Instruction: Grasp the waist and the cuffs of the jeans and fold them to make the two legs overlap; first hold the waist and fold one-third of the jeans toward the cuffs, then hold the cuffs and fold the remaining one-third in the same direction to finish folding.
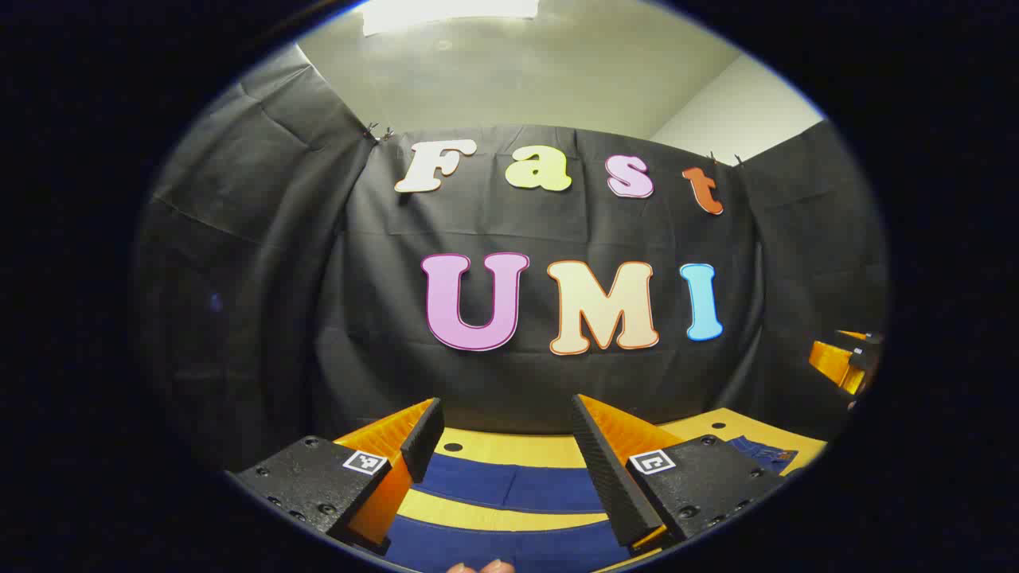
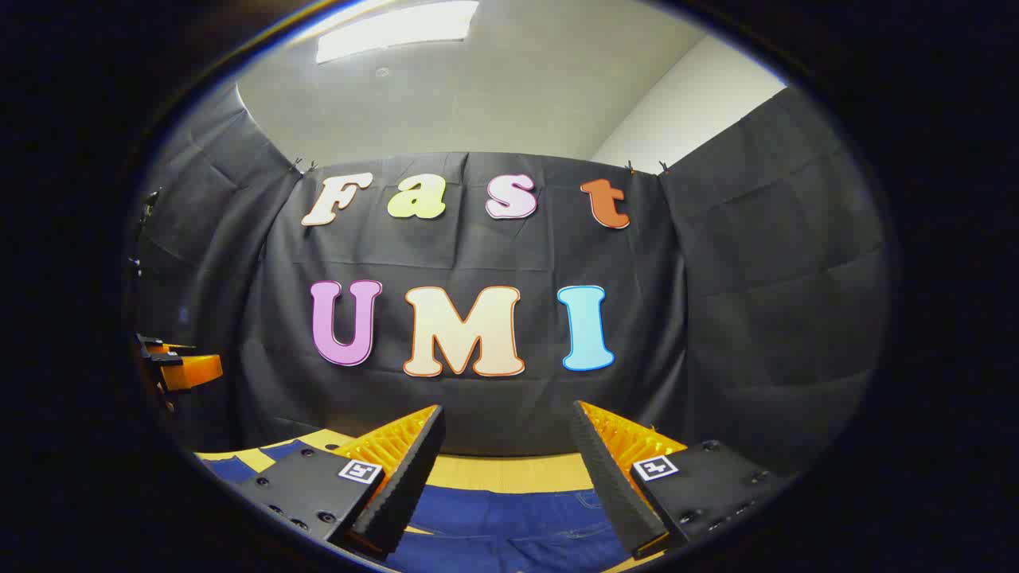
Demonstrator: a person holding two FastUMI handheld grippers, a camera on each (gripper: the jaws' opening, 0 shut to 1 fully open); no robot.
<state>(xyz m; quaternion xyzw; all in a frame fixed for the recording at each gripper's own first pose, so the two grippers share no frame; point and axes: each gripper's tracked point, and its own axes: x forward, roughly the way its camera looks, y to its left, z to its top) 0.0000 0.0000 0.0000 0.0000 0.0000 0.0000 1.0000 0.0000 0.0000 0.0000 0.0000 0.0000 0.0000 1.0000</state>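
Observation:
Dark blue jeans lie flat on the yellow table. In the left gripper view the two legs run as separate blue bands below my left gripper, which hovers open above them with nothing between its fingers. The waist end lies off to the right. In the right gripper view my right gripper is open above the jeans, where stitched seams and a pocket show. Each view catches the other gripper off to the side: the right gripper and the left gripper, both raised above the table.
Black cloth walls close the booth right behind the table's far edge. A person's fingertips peek in at the bottom of the left gripper view.

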